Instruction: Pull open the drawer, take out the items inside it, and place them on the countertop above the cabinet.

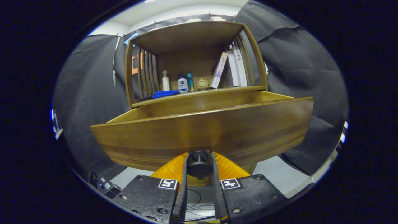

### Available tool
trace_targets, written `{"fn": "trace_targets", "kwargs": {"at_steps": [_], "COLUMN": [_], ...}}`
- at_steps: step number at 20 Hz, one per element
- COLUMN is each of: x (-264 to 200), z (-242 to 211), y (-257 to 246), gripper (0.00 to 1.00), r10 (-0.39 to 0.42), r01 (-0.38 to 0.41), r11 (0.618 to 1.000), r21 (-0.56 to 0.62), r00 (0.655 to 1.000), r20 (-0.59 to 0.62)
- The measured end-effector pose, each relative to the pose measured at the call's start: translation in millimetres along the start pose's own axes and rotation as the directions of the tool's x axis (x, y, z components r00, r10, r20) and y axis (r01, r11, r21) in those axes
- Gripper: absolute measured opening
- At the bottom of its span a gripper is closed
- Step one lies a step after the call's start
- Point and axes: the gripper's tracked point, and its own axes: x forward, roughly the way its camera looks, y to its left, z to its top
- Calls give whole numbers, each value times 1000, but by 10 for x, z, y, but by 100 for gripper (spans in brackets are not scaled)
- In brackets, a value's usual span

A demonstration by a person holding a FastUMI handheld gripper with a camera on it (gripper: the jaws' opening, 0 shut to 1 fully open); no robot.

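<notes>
Warm brown wood is most of what lies ahead of you: the wide, curved front of the wooden drawer (pixel 202 130) stands pulled out from the cabinet, its top edge well forward of the countertop (pixel 199 93) behind it. Your gripper (pixel 199 166) sits low against the drawer front, and its two fingers are drawn in close on the round dark knob (pixel 199 164) at the bottom middle of that front, one finger pressing each side, so the knob is clamped between them. You can see the inner back and side walls of the drawer above the front panel, but from this low angle you cannot tell what lies on its floor. On the countertop, under the open shelf with slatted sides, a row of things stands well beyond the fingers: a folded blue cloth (pixel 165 93) at the left, then a white pump bottle (pixel 165 81), a short white bottle with a blue cap (pixel 182 84), a slim teal bottle (pixel 189 81) and a small cream lidded pot (pixel 202 83). To the right of the pot, a pale book (pixel 219 70) leans against a few upright books (pixel 237 67). Black cloth hangs on both sides of the cabinet, and a pale floor (pixel 273 174) shows below the drawer.
</notes>
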Motion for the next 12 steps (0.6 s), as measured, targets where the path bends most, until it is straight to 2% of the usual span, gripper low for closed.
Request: {"fn": "trace_targets", "kwargs": {"at_steps": [12], "x": [-64], "z": [-24], "y": [-1], "gripper": [37], "r10": [18], "r01": [-18], "r11": [1000], "r21": [-6], "r00": [1000], "r20": [-5]}}
